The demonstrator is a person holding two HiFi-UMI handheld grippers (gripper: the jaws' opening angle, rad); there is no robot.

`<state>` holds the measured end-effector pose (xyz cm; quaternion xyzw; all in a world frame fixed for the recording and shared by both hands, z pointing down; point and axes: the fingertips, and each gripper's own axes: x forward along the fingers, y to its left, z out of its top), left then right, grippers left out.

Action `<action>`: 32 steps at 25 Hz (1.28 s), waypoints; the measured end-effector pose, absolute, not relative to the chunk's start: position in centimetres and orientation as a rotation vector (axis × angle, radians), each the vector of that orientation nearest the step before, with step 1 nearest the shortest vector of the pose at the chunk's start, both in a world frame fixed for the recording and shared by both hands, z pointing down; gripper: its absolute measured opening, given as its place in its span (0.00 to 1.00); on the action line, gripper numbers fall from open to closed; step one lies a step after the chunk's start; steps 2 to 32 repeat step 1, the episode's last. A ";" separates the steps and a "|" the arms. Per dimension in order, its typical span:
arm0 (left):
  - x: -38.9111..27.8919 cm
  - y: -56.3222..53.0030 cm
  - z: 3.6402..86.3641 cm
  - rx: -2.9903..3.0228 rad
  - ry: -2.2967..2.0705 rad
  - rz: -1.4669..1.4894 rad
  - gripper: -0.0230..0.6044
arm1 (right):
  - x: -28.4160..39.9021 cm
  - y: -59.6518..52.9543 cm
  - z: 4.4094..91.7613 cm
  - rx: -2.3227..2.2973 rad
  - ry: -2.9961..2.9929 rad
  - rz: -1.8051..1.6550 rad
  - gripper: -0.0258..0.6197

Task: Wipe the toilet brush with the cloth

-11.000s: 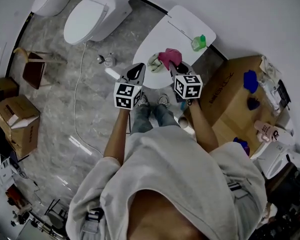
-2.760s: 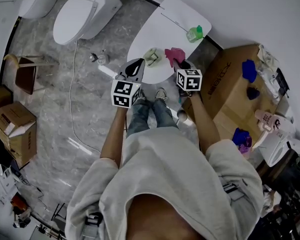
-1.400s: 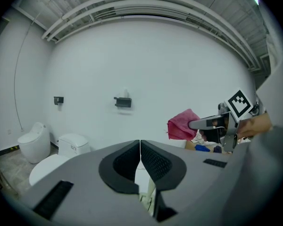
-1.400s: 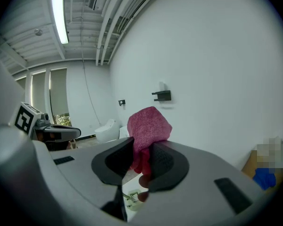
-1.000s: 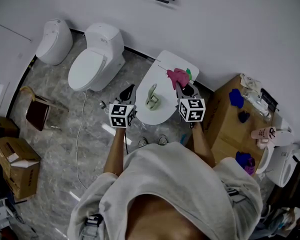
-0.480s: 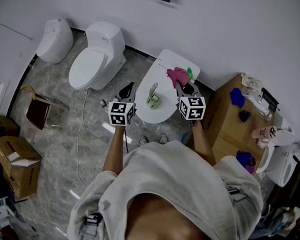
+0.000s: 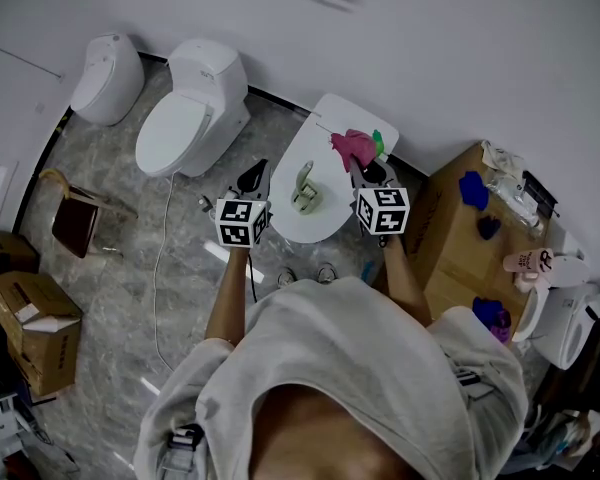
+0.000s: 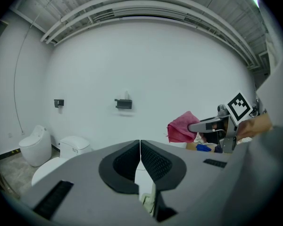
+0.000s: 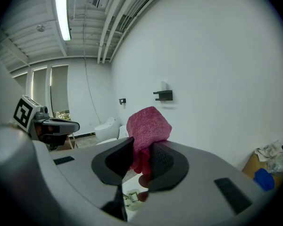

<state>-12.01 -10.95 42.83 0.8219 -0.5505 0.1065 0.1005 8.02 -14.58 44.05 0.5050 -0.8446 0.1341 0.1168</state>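
In the head view a pale green toilet brush (image 7: 304,187) lies on a white oval table (image 7: 325,128); the right gripper view shows the brush (image 9: 130,197) low down, below the jaws. My right gripper (image 7: 358,166) hovers over the table's right side, shut on a pink cloth (image 7: 351,147). The bunched cloth (image 9: 148,126) sticks up from between the right gripper (image 9: 141,148). My left gripper (image 7: 256,169) hangs at the table's left edge, and this left gripper (image 8: 140,143) is shut with nothing in it. The cloth (image 8: 181,126) is apart from the brush.
A small green object (image 7: 378,141) sits on the table behind the cloth. Two white toilets (image 7: 185,118) (image 7: 105,76) stand to the left by the wall. A cardboard box (image 7: 450,238) with blue items is at the right. More boxes (image 7: 30,318) and a brown stool (image 7: 75,220) are at the far left.
Since the earliest frame the right gripper has taken the pink cloth off the table and raised it. Over the last second both grippers have hardly moved.
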 end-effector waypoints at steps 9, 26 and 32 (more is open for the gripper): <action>-11.9 -11.0 42.8 2.430 -1.625 0.315 0.07 | 8.0 -14.6 44.0 1.477 -2.473 0.393 0.18; -11.9 -11.0 42.8 2.430 -1.625 0.315 0.07 | 8.0 -14.6 44.0 1.477 -2.473 0.393 0.18; -11.9 -11.0 42.8 2.430 -1.625 0.315 0.07 | 8.0 -14.6 44.0 1.477 -2.473 0.393 0.18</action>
